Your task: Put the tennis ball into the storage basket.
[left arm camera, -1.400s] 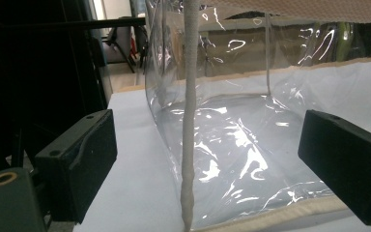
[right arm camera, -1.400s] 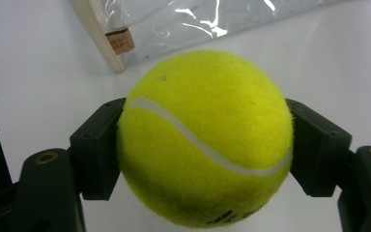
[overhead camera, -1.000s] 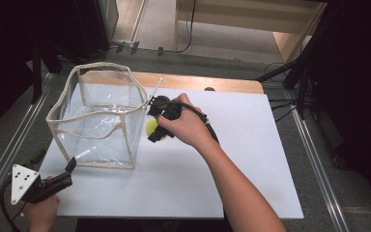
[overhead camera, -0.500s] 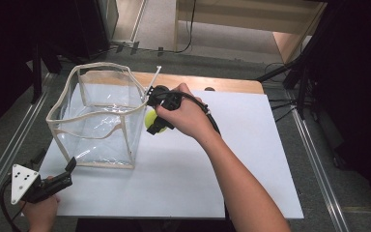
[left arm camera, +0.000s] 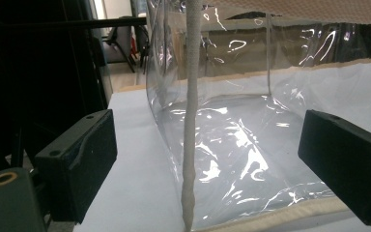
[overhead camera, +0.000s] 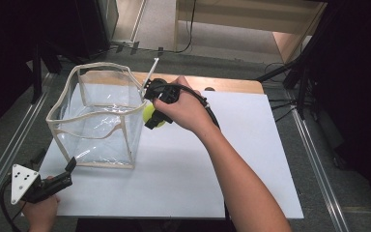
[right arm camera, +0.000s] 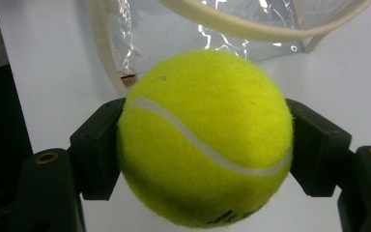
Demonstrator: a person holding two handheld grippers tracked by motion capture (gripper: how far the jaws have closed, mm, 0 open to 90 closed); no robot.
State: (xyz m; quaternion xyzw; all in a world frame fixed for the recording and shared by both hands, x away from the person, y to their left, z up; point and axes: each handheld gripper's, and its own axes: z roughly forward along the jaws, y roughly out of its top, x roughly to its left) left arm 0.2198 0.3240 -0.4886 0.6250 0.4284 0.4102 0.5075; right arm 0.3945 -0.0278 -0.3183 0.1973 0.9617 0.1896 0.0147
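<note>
A yellow-green tennis ball (right arm camera: pixel 205 140) sits clamped between the black jaws of my right gripper (right arm camera: pixel 205 145). In the high view that gripper (overhead camera: pixel 152 116) holds the ball (overhead camera: pixel 149 113) in the air beside the right wall of a clear plastic box with cream fabric trim (overhead camera: pixel 96 133), near its upper rim. My left gripper (overhead camera: pixel 66 171) stands open at the table's front left, just off the box's near left corner. In the left gripper view the box's corner seam (left arm camera: pixel 191 121) rises between the two jaws without touching them.
A white sheet (overhead camera: pixel 232 154) covers the wooden table. A thin white stick (overhead camera: pixel 149 72) pokes up behind the right hand. Metal rails run along both sides of the table, and cables lie at the right.
The right gripper has carried the ball up and leftward, closer to the box's upper right edge. The left gripper has stayed where it was.
</note>
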